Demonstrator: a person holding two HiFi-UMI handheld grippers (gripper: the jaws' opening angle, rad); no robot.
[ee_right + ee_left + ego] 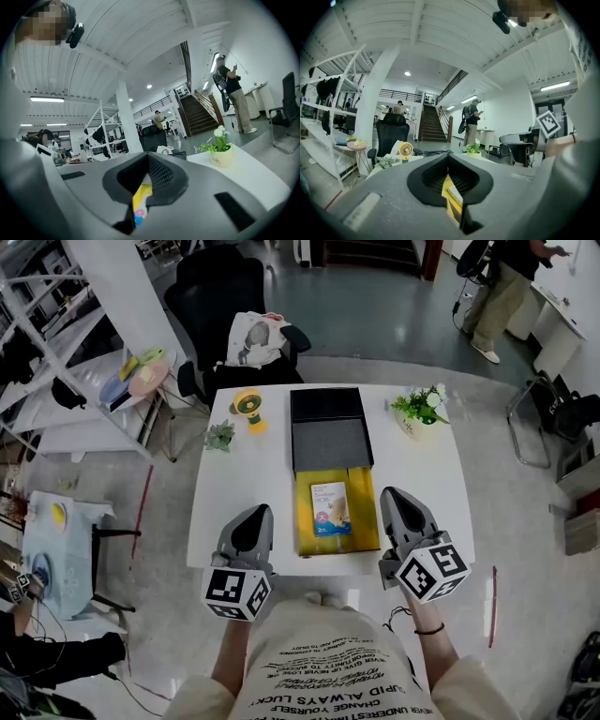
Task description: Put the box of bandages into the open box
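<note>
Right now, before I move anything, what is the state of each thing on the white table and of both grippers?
Black rectangular box: open, grey inside empty.
Small white-and-blue box of bandages: flat on the yellow panel, outside the black box, not held.
Left gripper: shut, empty.
Right gripper: shut, empty.
Small yellow fan: upright; running or not, cannot tell.
Potted plant with white flowers: upright.

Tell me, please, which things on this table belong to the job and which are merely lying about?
For the job:
- box of bandages, lying on the yellow panel
- open box, nothing inside
- left gripper and right gripper, both shut, holding nothing

Lying about:
- yellow fan
- small plant
- potted flowers
</note>
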